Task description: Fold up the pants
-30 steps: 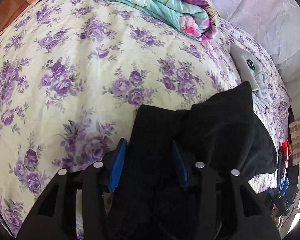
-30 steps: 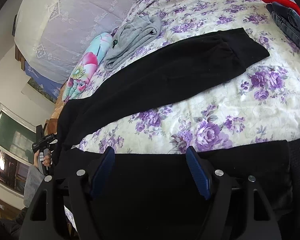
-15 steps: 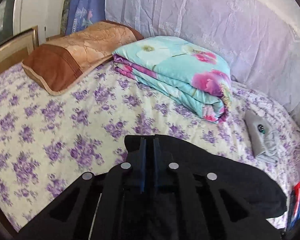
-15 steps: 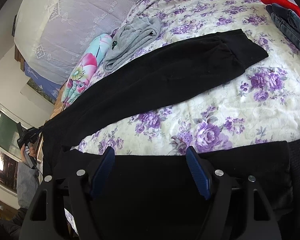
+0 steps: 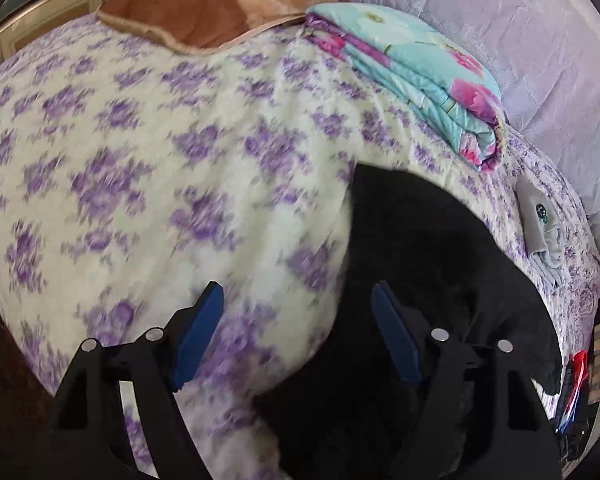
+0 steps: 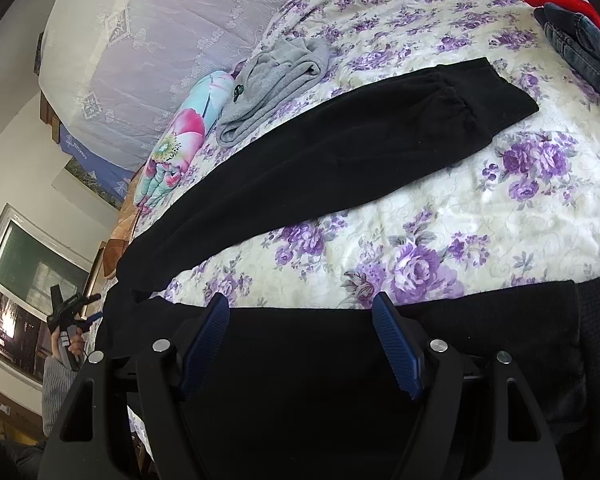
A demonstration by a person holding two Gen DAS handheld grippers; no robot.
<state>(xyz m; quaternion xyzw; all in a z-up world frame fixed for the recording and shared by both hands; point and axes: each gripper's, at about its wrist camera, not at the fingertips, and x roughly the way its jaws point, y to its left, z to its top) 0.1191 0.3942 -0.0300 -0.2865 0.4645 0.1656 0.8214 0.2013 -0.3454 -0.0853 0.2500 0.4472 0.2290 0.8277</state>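
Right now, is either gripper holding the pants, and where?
Nothing is held. The left gripper has its jaws open beside the black pants, over the bedspread. The right gripper is open above a pant leg.

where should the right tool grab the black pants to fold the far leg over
Take the far leg of the black pants at its ribbed cuff, coming from the open right end. The cuff lies flat on the floral bedspread with bare sheet around it, and its thicker band gives a firm edge. The right tool is open.
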